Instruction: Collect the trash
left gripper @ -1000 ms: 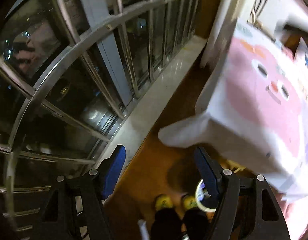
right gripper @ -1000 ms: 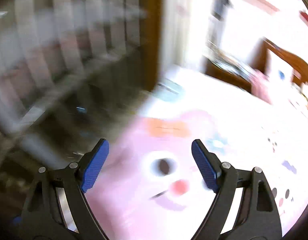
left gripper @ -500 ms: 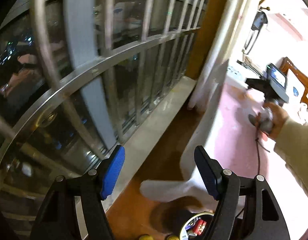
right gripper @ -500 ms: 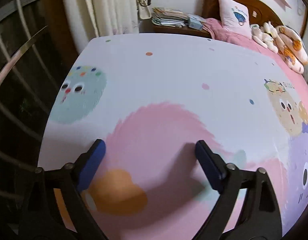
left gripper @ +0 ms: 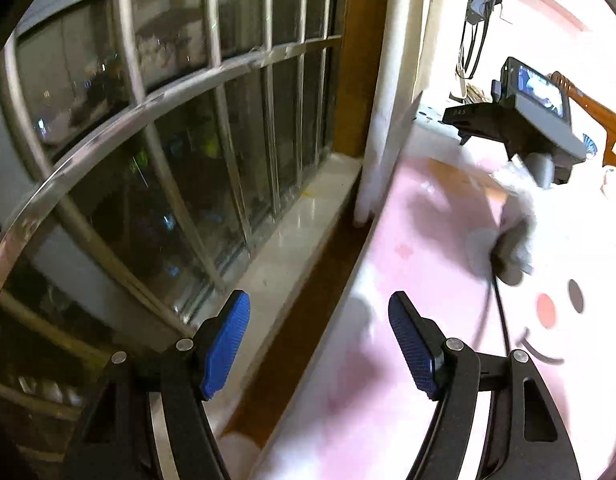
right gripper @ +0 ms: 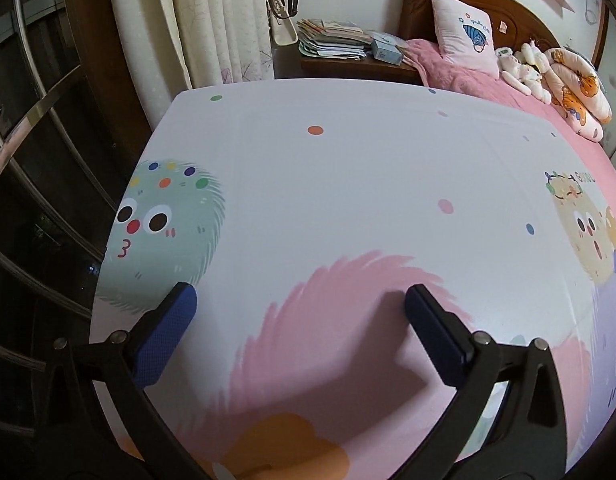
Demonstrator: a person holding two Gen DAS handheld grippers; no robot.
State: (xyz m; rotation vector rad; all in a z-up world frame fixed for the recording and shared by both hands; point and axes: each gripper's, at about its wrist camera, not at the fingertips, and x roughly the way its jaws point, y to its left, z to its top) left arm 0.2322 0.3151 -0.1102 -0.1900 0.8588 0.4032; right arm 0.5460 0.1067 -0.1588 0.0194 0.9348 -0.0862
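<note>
No trash shows in either view. My left gripper (left gripper: 318, 304) is open with nothing between its blue pads (left gripper: 223, 344), and it hangs over the gap between the window sill and the bed's edge (left gripper: 388, 320). My right gripper (right gripper: 299, 292) hovers low over the cartoon-printed bed sheet (right gripper: 348, 184). Its jaws are opening wide and hold nothing. In the left wrist view, the right gripper's camera unit (left gripper: 544, 120) sits in a white-gloved hand (left gripper: 516, 216) above the pink sheet, and a dark cable (left gripper: 502, 320) trails from it.
A barred window (left gripper: 211, 80) and a pale sill (left gripper: 291, 240) run along the left of the bed. A curtain (right gripper: 211, 20) hangs at the far corner. A nightstand with stacked papers (right gripper: 332, 40), a pillow (right gripper: 464, 36) and plush toys (right gripper: 524, 64) sit at the headboard end.
The left view swung from the floor towards the bed; the bin and the shoes dropped out of sight. The right gripper's jaws widened, and its view steadied over the sheet.
</note>
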